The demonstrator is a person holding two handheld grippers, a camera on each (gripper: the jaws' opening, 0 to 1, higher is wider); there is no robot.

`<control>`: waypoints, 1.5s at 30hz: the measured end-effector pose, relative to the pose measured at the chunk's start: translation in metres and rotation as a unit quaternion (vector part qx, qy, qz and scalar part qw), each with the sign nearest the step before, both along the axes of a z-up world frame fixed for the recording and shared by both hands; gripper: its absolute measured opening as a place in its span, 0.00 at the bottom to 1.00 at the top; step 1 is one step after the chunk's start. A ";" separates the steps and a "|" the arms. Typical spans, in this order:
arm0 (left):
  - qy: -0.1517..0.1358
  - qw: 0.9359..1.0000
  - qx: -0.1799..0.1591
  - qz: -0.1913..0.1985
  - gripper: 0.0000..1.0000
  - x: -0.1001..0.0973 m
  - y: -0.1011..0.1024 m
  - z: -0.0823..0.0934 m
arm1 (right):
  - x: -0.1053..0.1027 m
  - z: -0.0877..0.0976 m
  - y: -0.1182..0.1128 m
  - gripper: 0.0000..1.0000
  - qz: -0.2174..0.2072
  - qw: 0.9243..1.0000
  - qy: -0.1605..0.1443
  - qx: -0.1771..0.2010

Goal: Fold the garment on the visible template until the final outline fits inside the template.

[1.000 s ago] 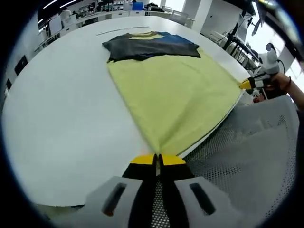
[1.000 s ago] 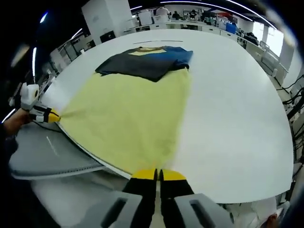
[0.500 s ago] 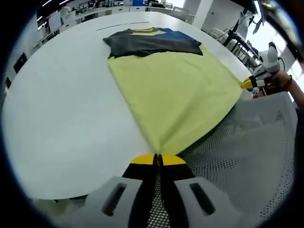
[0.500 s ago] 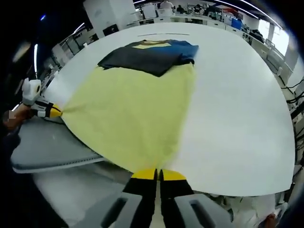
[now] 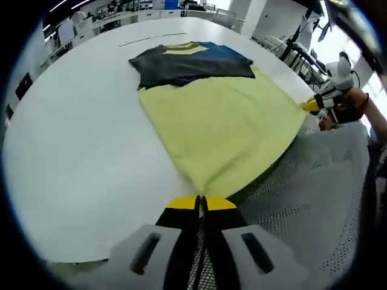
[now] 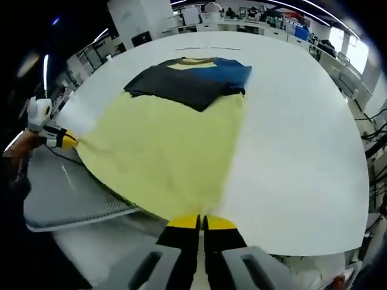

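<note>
Stretching across the white table [image 5: 72,139], the garment [image 5: 224,130] shows plenty, but its hem corners vanish right into the yellow jaw tips, so the cloth actually gripped is hidden. Whatever template lies under it I cannot make out; a thin line far beyond the collar is too faint to read.

Left gripper [image 5: 201,202] sits low at the near table edge, jaws pressed together on one corner of the yellow cloth. Seen from it, the right gripper [image 5: 311,104] is out to the side, a hand [image 5: 351,103] behind it, pinching the other corner. From the right gripper view the same picture mirrors: right gripper [image 6: 201,222] closed tight on its corner, left gripper [image 6: 65,140] small at the far side, holding the opposite one.

The garment fans out from those two pinched corners, pale yellow over most of its spread, drawn fairly flat, hem hanging just past the table edge. Its far end is dark grey with a blue patch [image 6: 233,67] and a yellowish collar [image 6: 192,60]. A grey mesh surface [image 5: 314,199] sits below the near edge.
</note>
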State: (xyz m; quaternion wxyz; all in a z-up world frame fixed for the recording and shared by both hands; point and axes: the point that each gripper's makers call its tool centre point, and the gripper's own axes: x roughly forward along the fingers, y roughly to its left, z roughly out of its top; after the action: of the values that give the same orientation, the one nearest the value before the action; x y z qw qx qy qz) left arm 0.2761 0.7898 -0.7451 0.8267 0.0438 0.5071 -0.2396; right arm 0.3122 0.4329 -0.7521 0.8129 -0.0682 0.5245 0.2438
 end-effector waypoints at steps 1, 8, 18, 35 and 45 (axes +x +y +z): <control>-0.002 1.000 -0.002 0.001 0.00 0.002 0.000 0.002 | 0.002 0.002 0.000 0.00 0.000 1.000 -0.003 0.000; -0.023 1.000 -0.006 0.005 0.00 0.025 0.002 0.022 | 0.026 0.022 0.002 0.00 0.005 0.999 -0.032 0.002; -0.045 0.999 -0.013 0.009 0.00 0.054 0.002 0.042 | 0.057 0.043 0.004 0.00 0.019 0.998 -0.062 -0.002; -0.113 0.993 -0.011 0.044 0.00 0.123 0.007 0.077 | 0.129 0.082 0.010 0.00 0.035 0.991 -0.126 -0.009; -0.162 0.985 0.000 0.062 0.00 0.164 0.014 0.097 | 0.175 0.104 0.021 0.00 0.028 0.985 -0.171 -0.003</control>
State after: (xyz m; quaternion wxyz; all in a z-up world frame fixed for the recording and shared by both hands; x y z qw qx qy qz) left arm 0.4401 0.8043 -0.6479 0.9114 0.0500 0.3680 -0.1774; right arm 0.4868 0.4539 -0.6480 0.8831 -0.1258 0.3766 0.2499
